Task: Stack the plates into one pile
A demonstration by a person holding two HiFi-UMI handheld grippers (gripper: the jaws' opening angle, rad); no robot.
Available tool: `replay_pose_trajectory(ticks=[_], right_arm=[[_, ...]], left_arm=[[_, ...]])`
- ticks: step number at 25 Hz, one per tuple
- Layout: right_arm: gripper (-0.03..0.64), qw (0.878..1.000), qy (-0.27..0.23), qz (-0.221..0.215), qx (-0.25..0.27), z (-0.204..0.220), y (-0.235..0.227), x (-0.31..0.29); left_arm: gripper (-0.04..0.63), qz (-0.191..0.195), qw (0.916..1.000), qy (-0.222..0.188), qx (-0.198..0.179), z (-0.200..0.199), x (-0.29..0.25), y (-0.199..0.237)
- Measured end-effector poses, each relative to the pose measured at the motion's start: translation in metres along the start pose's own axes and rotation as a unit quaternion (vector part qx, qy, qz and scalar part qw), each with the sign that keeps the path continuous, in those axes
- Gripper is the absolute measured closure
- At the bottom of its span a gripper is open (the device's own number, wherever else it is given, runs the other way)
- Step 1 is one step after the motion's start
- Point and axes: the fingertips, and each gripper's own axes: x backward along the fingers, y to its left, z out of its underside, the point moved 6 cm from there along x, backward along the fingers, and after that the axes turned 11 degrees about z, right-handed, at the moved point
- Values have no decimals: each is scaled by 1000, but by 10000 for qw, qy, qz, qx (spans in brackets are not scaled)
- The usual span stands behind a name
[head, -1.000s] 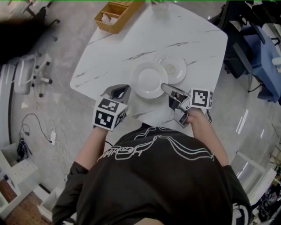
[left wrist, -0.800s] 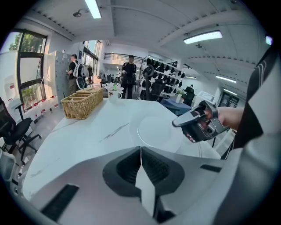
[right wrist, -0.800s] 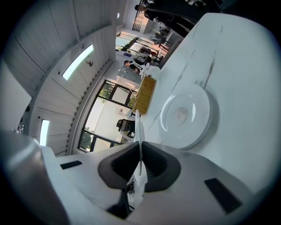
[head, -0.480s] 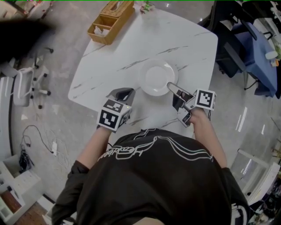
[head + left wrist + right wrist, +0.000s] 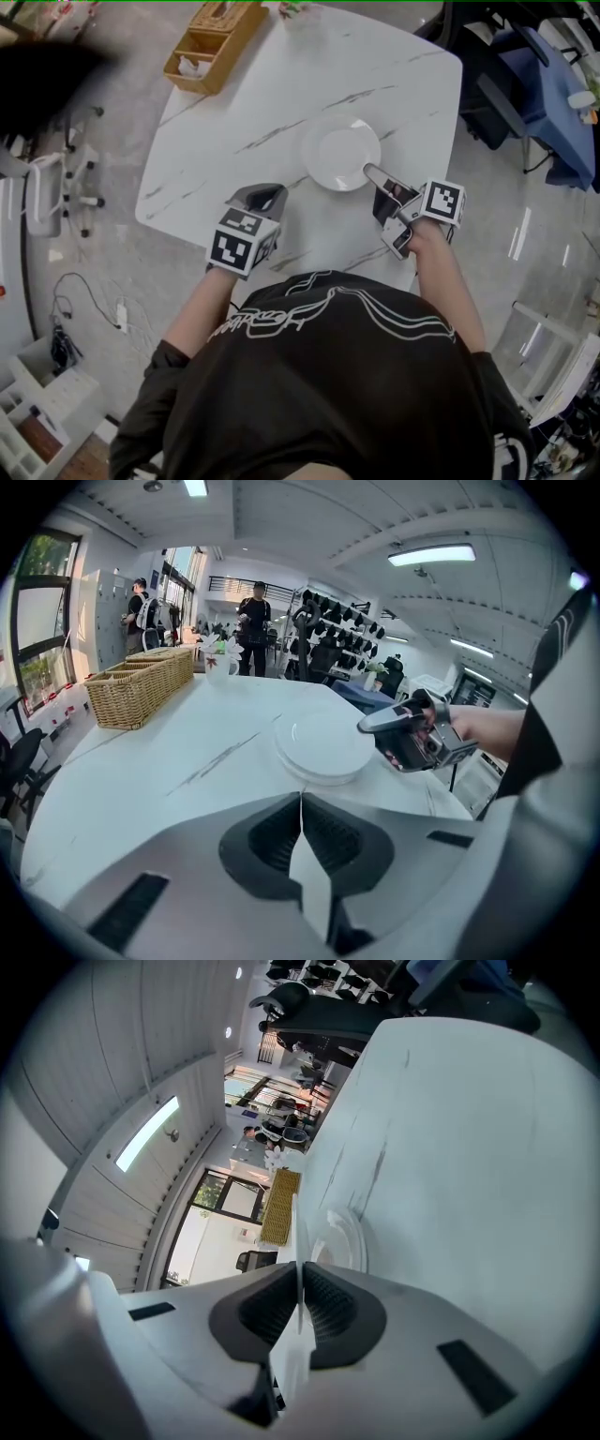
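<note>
Grey-padded, clamping with the right gripper [image 5: 367,170] on the near-right rim of the top plate [image 5: 339,155]; pressing the left gripper [image 5: 269,193] jaws together on nothing, well left of it. Showing black-and-white square codes on the marker cubes [image 5: 442,202]. Lying flat, face up, on the lower plate [image 5: 319,777], right of centre on the marble table [image 5: 244,103].
</note>
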Motion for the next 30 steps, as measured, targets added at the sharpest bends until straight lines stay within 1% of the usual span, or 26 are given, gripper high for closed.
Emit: replay_pose_trajectory(ticks=[6, 8, 10, 11, 12, 13, 15, 17, 18, 20, 21, 22, 24, 25, 28, 30], right_arm=[[575, 9997, 37, -84, -211, 1, -6, -3], [574, 9998, 28, -137, -165, 0, -6, -3], [563, 9999, 23, -144, 23, -1, -4, -2], [528, 9997, 40, -184, 152, -2, -2, -3], [473, 9992, 76, -261, 288, -2, 2, -4], [438, 9984, 127, -346, 431, -2, 6, -5], [407, 9965, 268, -334, 724, 1, 10, -5], [371, 9922, 445, -121, 1154, 5, 11, -3], [360, 9879, 543, -21, 1456, 6, 12, -3], [351, 9733, 767, 194, 2153, 8, 15, -3], [349, 9621, 902, 344, 2551, 9, 16, -4], [345, 9475, 1049, 518, 2976, 11, 17, -5], [339, 9122, 1332, 842, 3782, 14, 21, -8], [339, 8954, 1447, 968, 4099, 15, 22, -9], [337, 8507, 1718, 1273, 4802, 17, 26, -11], [337, 8170, 1904, 1498, 5234, 19, 28, -13]], left_arm=[[568, 46, 9999, 60, -85, -5, -7, -2], [568, 62, 9999, 67, -96, -5, -9, -2], [569, 100, 9999, 78, -107, -5, -11, -3], [569, 116, 9998, 86, -117, -6, -12, -3], [569, 125, 9998, 95, -126, -6, -13, -3], [568, 130, 9998, 100, -131, -6, -14, -2], [569, 146, 9998, 91, -117, -6, -15, -3], [569, 166, 9998, 74, -105, -5, -14, -4], [568, 163, 9998, 74, -114, -5, -13, -4], [568, 138, 9998, 86, -130, -5, -14, -3], [569, 116, 9998, 91, -118, -4, -15, -2], [569, 89, 9999, 94, -94, -2, -15, -1], [569, 58, 9999, 87, -34, 0, -15, 0], [569, 61, 10000, 65, -18, -1, -15, -1], [569, 81, 10000, 26, -12, -1, -15, -4], [568, 72, 10000, 26, 0, 0, -15, -4]])
